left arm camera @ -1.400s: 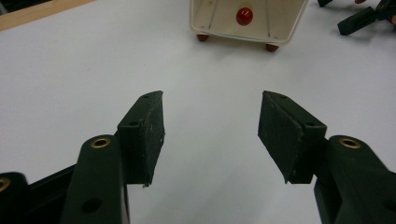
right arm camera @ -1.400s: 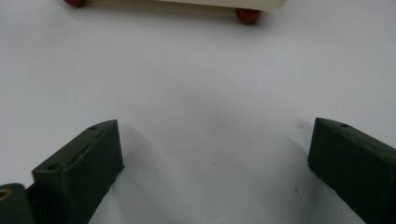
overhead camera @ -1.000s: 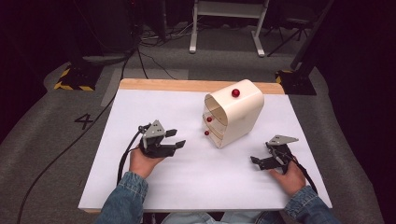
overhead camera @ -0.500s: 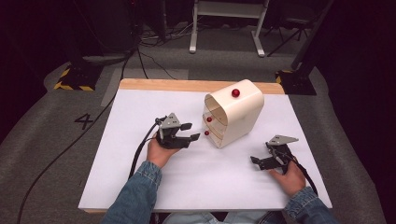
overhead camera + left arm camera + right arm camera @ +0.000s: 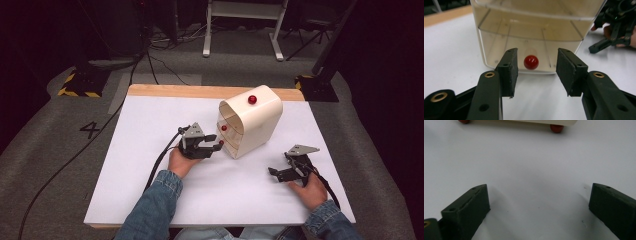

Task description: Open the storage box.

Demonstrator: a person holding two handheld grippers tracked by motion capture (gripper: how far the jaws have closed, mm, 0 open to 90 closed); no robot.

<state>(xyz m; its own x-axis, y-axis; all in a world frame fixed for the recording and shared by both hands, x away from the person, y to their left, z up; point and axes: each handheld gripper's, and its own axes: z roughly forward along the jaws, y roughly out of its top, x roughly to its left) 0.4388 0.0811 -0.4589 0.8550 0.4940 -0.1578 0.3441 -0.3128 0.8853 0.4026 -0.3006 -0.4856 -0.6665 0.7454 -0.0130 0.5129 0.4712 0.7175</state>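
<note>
**Left claw lines up on the drawer knob**

The left claw has just been closing; its jaws are half open, holding nothing, with the bottom drawer's red knob just ahead between them. Closing off-centre could slip off the round knob or nudge the drawer cabinet. The right claw rests wide open on the desk, well to the side.

White table, drawer cabinet atop

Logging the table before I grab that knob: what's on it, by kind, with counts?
Cream drawer cabinet: 1
Red knobs: 3, on top, upper drawer, bottom drawer
Handheld grippers: 2, left gripper, right gripper
Total: 6
</note>
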